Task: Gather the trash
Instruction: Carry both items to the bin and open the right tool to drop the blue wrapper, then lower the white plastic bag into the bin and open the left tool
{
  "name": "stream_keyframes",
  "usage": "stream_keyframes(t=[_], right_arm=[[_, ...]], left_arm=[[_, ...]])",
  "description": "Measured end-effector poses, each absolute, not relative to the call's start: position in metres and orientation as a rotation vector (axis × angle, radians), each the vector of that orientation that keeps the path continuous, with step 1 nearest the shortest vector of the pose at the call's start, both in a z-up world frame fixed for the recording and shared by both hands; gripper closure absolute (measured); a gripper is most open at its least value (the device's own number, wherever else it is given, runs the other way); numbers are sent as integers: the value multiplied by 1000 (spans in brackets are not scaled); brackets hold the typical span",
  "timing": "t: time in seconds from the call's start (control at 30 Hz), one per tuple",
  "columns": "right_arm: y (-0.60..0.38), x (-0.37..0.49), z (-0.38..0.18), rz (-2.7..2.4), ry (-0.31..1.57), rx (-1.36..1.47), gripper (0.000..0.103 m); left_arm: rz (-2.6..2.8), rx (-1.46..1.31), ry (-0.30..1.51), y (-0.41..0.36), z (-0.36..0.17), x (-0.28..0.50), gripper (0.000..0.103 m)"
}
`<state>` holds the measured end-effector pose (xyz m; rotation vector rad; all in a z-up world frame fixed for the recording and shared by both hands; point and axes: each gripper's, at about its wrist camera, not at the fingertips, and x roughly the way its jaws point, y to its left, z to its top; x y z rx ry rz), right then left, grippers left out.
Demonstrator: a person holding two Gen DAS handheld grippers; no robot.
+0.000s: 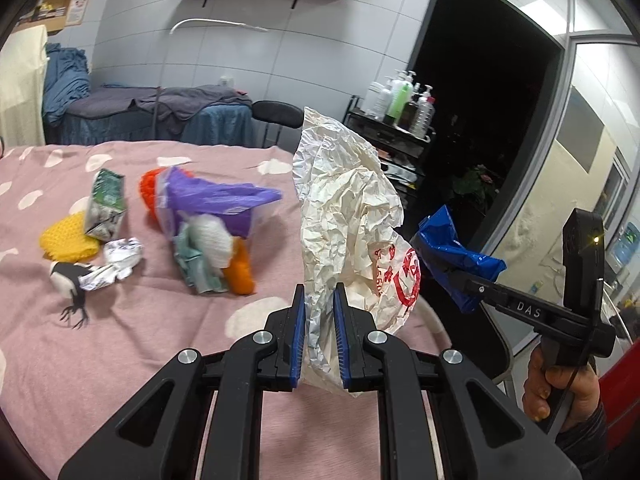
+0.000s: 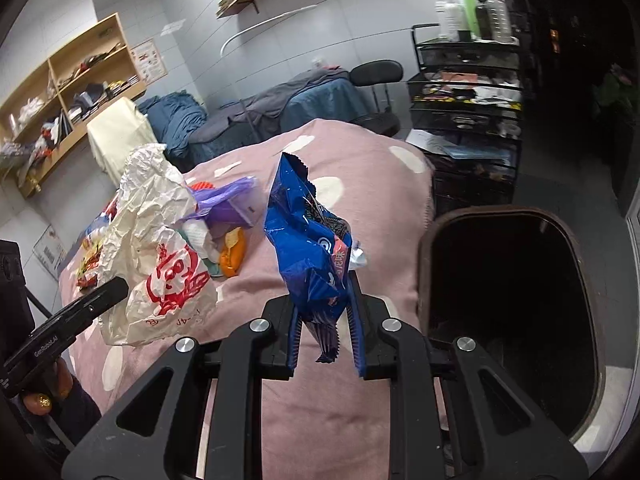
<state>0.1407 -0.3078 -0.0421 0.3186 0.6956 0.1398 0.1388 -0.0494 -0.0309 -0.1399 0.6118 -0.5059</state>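
- Left wrist view: left gripper (image 1: 320, 332) is seen clamped on a crumpled white paper bag (image 1: 344, 216) with red print; the bag is pinched between the blue pads (image 1: 298, 336) and stands upright above the jaws, lifted off the bed.
- Right gripper (image 1: 434, 258) is seen at the right of the same view, closed on a blue snack wrapper (image 1: 452, 248), with the person's right hand (image 1: 560, 384) around its handle.
- Pink spotted bedspread (image 1: 120, 360) is seen below and to the left; on it lie a purple plastic bag (image 1: 212, 200), a green-and-white carton (image 1: 106, 208), crumpled foil (image 1: 120, 260), a yellow knitted piece (image 1: 66, 240), an orange knitted piece (image 1: 240, 268) and a small black-and-white bird figure (image 1: 68, 280).
- Bottle rack (image 1: 400, 120) is seen behind the bag, by a dark doorway.
- Right wrist view: right gripper (image 2: 325, 320) is seen clamped on the blue snack wrapper (image 2: 308, 240), which stands upright between the pads and is held over the bedspread (image 2: 340, 420) near its right edge.
- Dark bin (image 2: 424, 280) with a brown rim is seen open just beside the bed, to the right of the wrapper; its contents are too dark to be made out.
- White paper bag (image 2: 160, 248) is seen at the left, held by the left gripper (image 2: 116, 288), whose fingertips are hidden behind the bag.
- Purple plastic bag (image 2: 224, 204) and possibly an orange wrapper (image 2: 234, 256) are seen between the two held items, resting on the bedspread.
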Motion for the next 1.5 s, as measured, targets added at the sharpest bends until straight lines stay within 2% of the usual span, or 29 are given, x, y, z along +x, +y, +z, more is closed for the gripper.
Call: stream_keyframes(t=[0.43,1.0,1.07,1.1,1.17,1.27,1.33,1.5], right_arm=[[-358,105,-45,-53,663,311,81],[-410,120,-120,-201,849,447,81],[-412,119,-126,-203,861,460,75],[-412,123,-128,-203,864,464,69],[-413,122,-131,-208,865,476,44],[-410,117,-132,-203,853,481,28],[-409,116,-130,-201,845,475,23],[-408,109,-115,-214,794,469,19]], left_arm=[[-667,-69,601,-123,-22,137,89],[-739,-25,655,-170,-36,141,89],[-740,-24,662,-172,-37,141,89],[-741,-25,666,-172,-38,142,89],[-740,-24,673,-172,-39,143,89],[-739,-22,682,-174,-42,144,89],[-737,-19,687,-174,-43,144,89],[-736,-16,697,-176,-45,143,89]])
